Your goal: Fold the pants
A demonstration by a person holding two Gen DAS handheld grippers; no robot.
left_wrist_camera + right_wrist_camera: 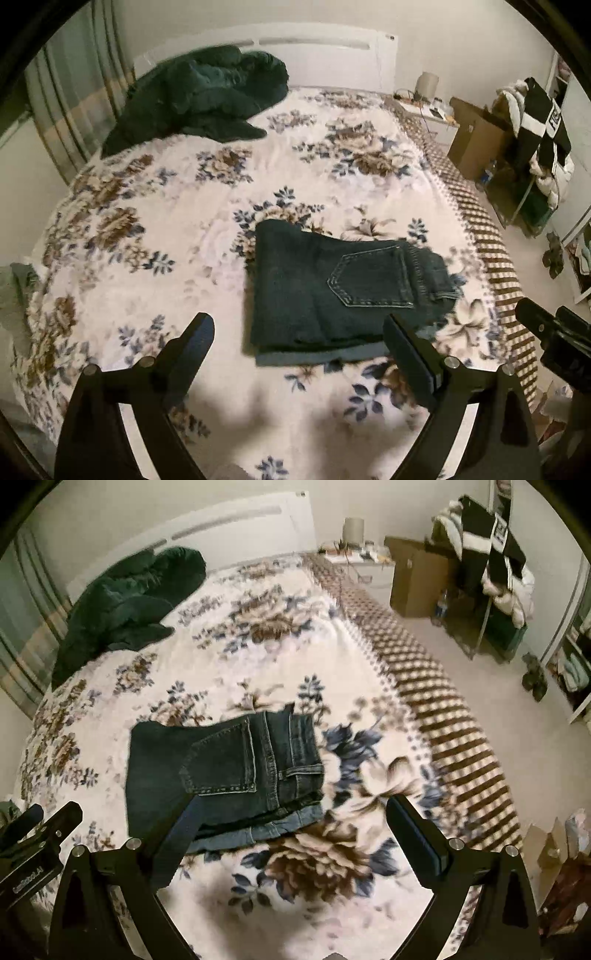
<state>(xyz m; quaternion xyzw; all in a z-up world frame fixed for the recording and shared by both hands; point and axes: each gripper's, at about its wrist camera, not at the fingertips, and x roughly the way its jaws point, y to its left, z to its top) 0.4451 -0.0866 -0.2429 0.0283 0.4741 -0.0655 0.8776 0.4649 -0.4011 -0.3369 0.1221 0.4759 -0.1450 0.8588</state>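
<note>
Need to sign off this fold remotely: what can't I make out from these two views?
- Folded jeans, right wrist view: near-left corner hidden behind the right claw finger.
- Jeans' underside layers: covered by the top fold, both views.
- Nightstand clutter, left wrist view: too small and blurred.
- Dark green bundle: which garment, unclear.

The bed (177,206) carries a white blanket (258,664) with brown and blue flowers and a brown checked border along its right edge. Folded jeans (332,291) lie flat near the front, back pocket up, a lighter cuff showing at the near edge. A dark green garment (199,96) lies bunched at the far left, by the headboard (325,59).
</note>
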